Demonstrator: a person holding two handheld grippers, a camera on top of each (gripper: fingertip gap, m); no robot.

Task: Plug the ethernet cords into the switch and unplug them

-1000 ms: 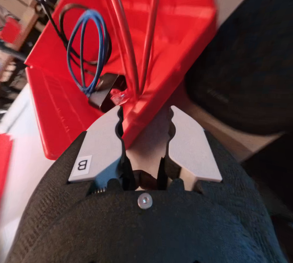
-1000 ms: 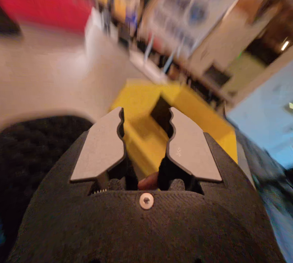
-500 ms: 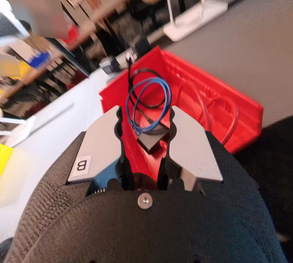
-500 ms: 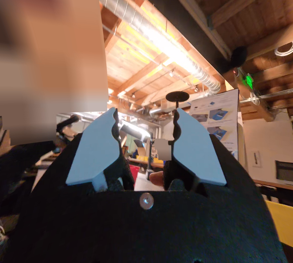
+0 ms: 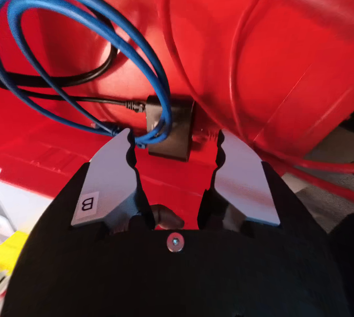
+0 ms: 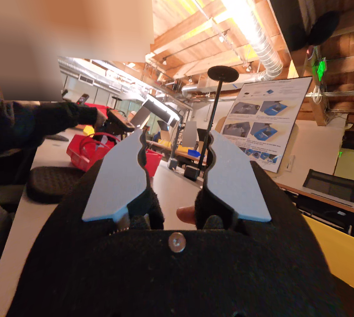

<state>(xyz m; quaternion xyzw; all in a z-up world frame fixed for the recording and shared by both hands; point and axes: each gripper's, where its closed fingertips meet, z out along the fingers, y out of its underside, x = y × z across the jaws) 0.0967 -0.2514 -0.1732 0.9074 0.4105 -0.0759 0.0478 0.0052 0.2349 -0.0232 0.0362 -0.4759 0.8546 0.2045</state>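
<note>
Left gripper (image 5: 175,133), jaws set wide apart and empty, pointing down into the red bin (image 5: 249,49). Directly ahead of the gap, just beyond the fingertips, lies the black switch (image 5: 178,131) on the bin floor; its long axis runs roughly away from the gripper, toward the far bin wall. A black cord (image 5: 86,98) enters the switch's left side by a plug. Coils of the blue ethernet cord (image 5: 115,36) drape over the switch's left part, one end lying just beside the left finger's tip; whether any blue plug is seated cannot be told. A red cord (image 5: 316,183) trails out over the bin's right edge.

Right gripper (image 6: 175,139), likewise wide and empty, held well away above the worktop (image 6: 172,189) and aimed across the room. Its view shows the red bin (image 6: 80,152) off to the left, with the left gripper (image 6: 107,140) reaching down into it.

Governing relation: the switch and blue cord lie straight ahead of the left gripper, which is much the nearer; a short forward reach would probably meet the blue end first.
</note>
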